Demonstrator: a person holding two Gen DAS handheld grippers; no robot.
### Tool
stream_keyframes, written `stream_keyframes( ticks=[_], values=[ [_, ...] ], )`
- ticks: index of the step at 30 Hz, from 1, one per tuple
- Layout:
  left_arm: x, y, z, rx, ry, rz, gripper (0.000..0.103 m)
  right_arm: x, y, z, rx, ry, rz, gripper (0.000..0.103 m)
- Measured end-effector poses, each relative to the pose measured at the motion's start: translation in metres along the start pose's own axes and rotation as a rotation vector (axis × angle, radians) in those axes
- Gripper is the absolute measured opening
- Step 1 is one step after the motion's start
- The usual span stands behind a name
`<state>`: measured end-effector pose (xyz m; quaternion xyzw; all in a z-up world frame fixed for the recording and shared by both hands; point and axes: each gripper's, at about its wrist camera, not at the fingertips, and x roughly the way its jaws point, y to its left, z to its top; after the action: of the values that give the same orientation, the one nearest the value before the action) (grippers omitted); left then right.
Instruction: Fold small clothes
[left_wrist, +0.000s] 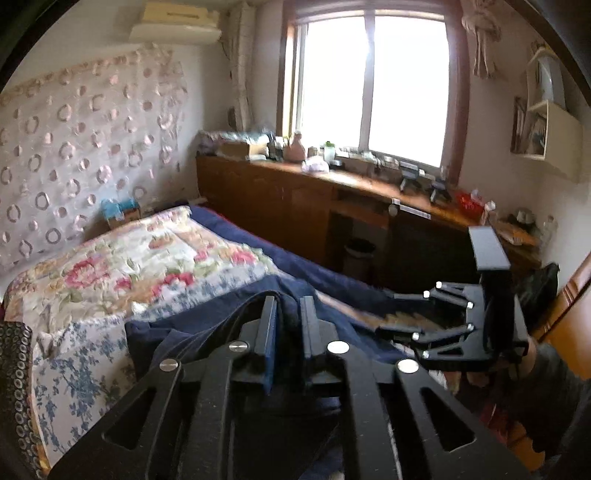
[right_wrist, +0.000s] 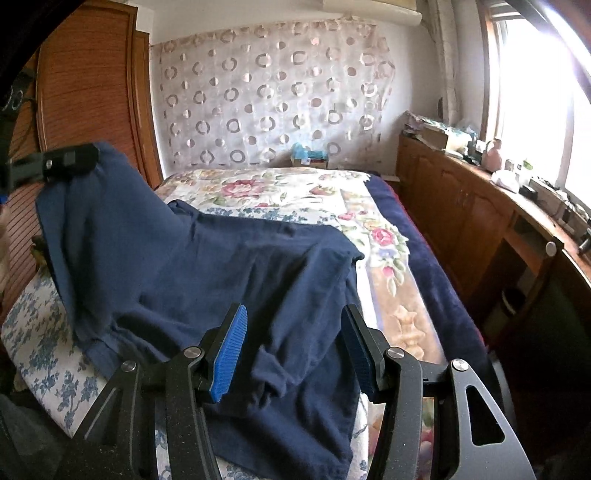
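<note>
i'm holding the navy garment (right_wrist: 207, 266) lifted off the bed (right_wrist: 295, 195) with the left gripper (right_wrist: 70, 162), its jaws pinching one edge. the right gripper (right_wrist: 295, 350) is hovering with jaws apart over the near hem, right below. the far sleeve is hiding under folds.

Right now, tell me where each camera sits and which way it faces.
Left wrist: on the left gripper, shut on the navy blue cotton garment, facing the bright window; the right gripper and a grey sleeve show.
Right wrist: on the open right gripper, above the garment, facing the circle-patterned curtain; the left gripper shows.
Shared: garment, floral quilted bedspread, wooden counter.
</note>
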<state>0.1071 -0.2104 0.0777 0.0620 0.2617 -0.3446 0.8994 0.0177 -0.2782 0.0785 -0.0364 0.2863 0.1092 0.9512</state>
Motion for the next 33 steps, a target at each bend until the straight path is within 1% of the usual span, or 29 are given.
stream_keyframes(
  ticks=[1,2,3,5,6,7,9,10,11,16,21,27,32,33],
  values=[
    [0.0,0.002,-0.003,0.0,-0.001,-0.004,0.019,0.002,0.003,-0.001,-0.002,0.004,0.003,0.055],
    [-0.001,0.003,-0.005,-0.004,-0.005,0.004,0.028,0.002,0.0,0.002,-0.003,0.007,0.006,0.055],
    [-0.003,0.005,-0.009,-0.01,-0.013,0.021,0.04,0.003,0.003,0.001,-0.005,0.008,0.01,0.055],
    [-0.007,0.012,-0.013,-0.028,-0.016,0.028,0.047,0.001,0.003,0.004,-0.007,0.01,0.02,0.055],
    [-0.008,0.015,-0.015,-0.037,-0.011,0.037,0.053,0.001,0.004,0.004,-0.009,0.01,0.023,0.055],
    [-0.01,0.019,-0.018,-0.045,-0.01,0.049,0.056,0.002,0.005,0.005,-0.011,0.01,0.028,0.055],
    [-0.017,0.028,-0.026,-0.057,-0.021,0.077,0.072,0.005,0.0,0.008,-0.014,0.012,0.038,0.055],
    [-0.02,0.033,-0.031,-0.067,-0.024,0.089,0.075,0.006,-0.002,0.009,-0.018,0.015,0.042,0.055],
    [-0.023,0.038,-0.035,-0.078,-0.026,0.099,0.076,0.008,-0.002,0.011,-0.023,0.018,0.045,0.055],
    [-0.033,0.058,-0.06,-0.124,-0.027,0.182,0.076,0.02,0.004,0.013,-0.054,0.039,0.081,0.055],
    [-0.035,0.07,-0.084,-0.154,-0.01,0.233,0.076,0.039,0.009,0.013,-0.094,0.097,0.11,0.055],
    [-0.033,0.079,-0.105,-0.185,0.014,0.261,0.076,0.062,0.006,0.013,-0.131,0.175,0.13,0.055],
    [-0.034,0.085,-0.116,-0.204,0.026,0.264,0.076,0.066,-0.001,0.017,-0.133,0.189,0.137,0.055],
    [-0.033,0.085,-0.117,-0.206,0.029,0.263,0.076,0.066,0.0,0.018,-0.135,0.187,0.138,0.049]
  ],
)
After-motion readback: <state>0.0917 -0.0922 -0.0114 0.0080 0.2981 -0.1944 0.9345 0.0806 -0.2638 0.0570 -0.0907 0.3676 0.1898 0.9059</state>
